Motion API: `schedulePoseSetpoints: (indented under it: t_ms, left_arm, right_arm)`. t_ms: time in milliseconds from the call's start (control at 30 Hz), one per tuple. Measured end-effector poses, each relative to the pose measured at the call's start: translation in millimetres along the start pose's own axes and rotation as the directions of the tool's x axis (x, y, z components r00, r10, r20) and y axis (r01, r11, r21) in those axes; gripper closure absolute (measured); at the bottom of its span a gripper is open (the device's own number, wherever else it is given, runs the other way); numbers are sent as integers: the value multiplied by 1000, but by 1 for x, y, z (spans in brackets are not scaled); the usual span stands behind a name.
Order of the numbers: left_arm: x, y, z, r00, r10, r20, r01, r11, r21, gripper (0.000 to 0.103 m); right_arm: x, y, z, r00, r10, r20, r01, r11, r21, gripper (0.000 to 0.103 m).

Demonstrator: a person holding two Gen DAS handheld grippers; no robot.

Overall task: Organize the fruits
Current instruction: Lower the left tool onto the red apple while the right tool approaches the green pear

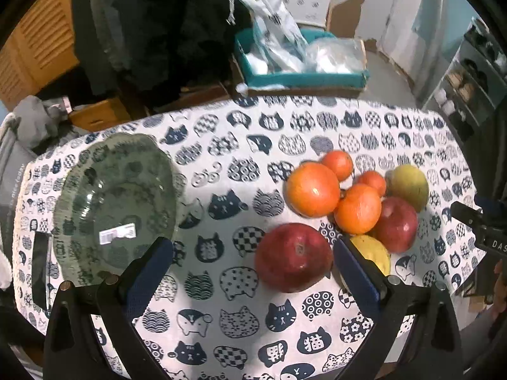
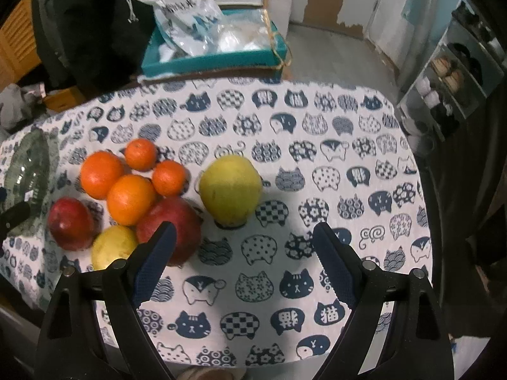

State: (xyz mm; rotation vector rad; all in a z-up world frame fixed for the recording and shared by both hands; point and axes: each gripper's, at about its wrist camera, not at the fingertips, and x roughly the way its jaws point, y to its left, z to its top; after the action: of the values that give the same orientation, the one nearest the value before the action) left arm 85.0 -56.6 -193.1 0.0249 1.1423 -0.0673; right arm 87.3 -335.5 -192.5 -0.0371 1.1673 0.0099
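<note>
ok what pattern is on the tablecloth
White tablecloth printed with navy cat heads; clearest in the right wrist view.

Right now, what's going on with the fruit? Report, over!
Left gripper open, right gripper open, both empty. Fruit pile on tablecloth, glass bowl holds no fruit. Nothing between nearest red apple and bowl.

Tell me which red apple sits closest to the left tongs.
The red apple apart from the pile, between the open left tongs; the other apple touches the oranges.
</note>
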Motion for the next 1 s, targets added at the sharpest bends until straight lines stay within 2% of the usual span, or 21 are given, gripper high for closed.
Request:
schedulePoseSetpoints:
  t_ms: [567,633,800,1000]
  left_arm:
    - [59,-23,-11,987,-44,-154,48,999,23,3]
    - [64,-23,-12,984,-62,-169,66,998,13,6]
    - [76,-26,-13,968,-126,-215,129,992,4,23]
    - [76,-30,-12,970,-126,-208,134,991,20,24]
  right_arm:
    - [25,-5,-3,998,12,-59,-11,1000,11,17]
    - [27,-4,-2,998,18,-61,-18,1000,15,17]
    - [33,-2,2,997,38,-66,-37,999,17,17]
    - [42,2,14,996,65,-60,-65,998,15,17]
